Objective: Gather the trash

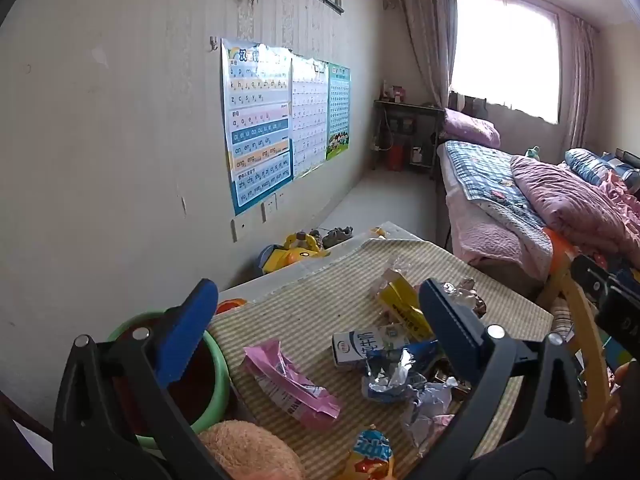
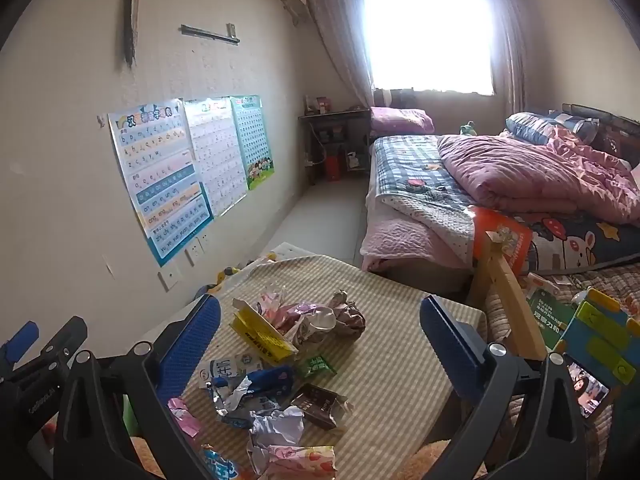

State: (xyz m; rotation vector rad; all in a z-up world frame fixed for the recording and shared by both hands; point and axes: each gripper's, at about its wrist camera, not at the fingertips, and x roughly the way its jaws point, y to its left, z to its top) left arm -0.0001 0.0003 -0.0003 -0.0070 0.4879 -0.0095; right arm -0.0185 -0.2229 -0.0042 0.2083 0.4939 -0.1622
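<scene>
Trash lies on a striped cloth over a table (image 1: 320, 300): a pink wrapper (image 1: 292, 388), a white milk carton (image 1: 368, 346), a yellow wrapper (image 1: 404, 308) and crumpled foil (image 1: 400, 384). My left gripper (image 1: 320, 332) is open and empty above them. In the right wrist view the same pile shows: the yellow wrapper (image 2: 260, 332), the milk carton (image 2: 228, 368), a brown packet (image 2: 318, 404) and a green packet (image 2: 316, 366). My right gripper (image 2: 320, 344) is open and empty above the pile. The left gripper (image 2: 36, 352) shows at its left.
A green basin (image 1: 216, 384) stands at the table's left, beside the wall. A peach plush toy (image 1: 248, 452) lies at the near edge. A wooden chair frame (image 2: 508, 304) and a bed (image 2: 500, 184) are to the right. Toys (image 1: 292, 254) lie on the floor behind.
</scene>
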